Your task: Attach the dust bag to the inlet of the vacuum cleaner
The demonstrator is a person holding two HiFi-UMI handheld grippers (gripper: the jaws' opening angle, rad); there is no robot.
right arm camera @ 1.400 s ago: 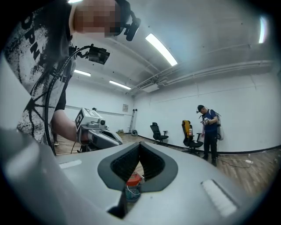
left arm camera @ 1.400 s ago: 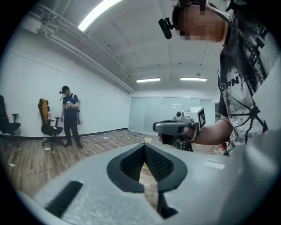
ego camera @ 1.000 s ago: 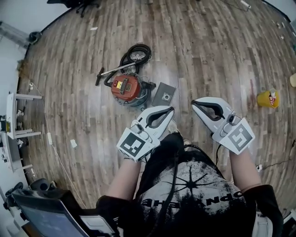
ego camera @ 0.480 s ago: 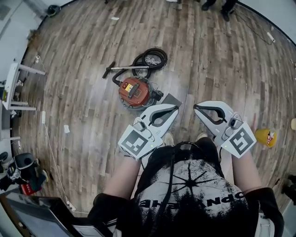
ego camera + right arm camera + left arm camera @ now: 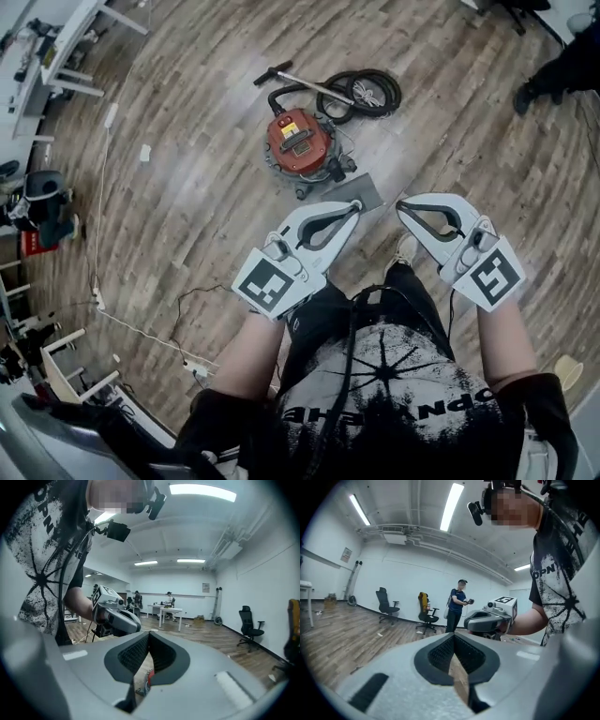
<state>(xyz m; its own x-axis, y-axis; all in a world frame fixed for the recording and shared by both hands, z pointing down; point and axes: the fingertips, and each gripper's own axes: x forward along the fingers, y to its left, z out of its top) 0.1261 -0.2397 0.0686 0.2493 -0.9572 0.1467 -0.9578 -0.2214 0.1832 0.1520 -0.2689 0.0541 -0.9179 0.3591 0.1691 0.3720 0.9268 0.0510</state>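
Note:
A red drum vacuum cleaner (image 5: pixel 301 143) stands on the wood floor with its black hose (image 5: pixel 366 91) coiled behind it and a wand lying beside. A flat grey dust bag (image 5: pixel 356 194) lies on the floor against the vacuum's near side. My left gripper (image 5: pixel 355 204) hangs shut and empty in the air over the bag's near edge. My right gripper (image 5: pixel 401 204) is also shut and empty, a little to the right of the bag. Both are held roughly level at waist height. A sliver of the red vacuum (image 5: pixel 149 678) shows through the right jaws.
A white cable (image 5: pixel 141 330) with a power strip runs across the floor at lower left. Desks (image 5: pixel 66 42) stand at the upper left. Another person's legs (image 5: pixel 562 66) are at the upper right. Office chairs (image 5: pixel 387 603) and a standing person (image 5: pixel 458 604) show in the left gripper view.
The view has swung round, so the vacuum now lies further up and right in the head view. Both grippers moved with the body, stayed shut, and now sit nearer the dust bag.

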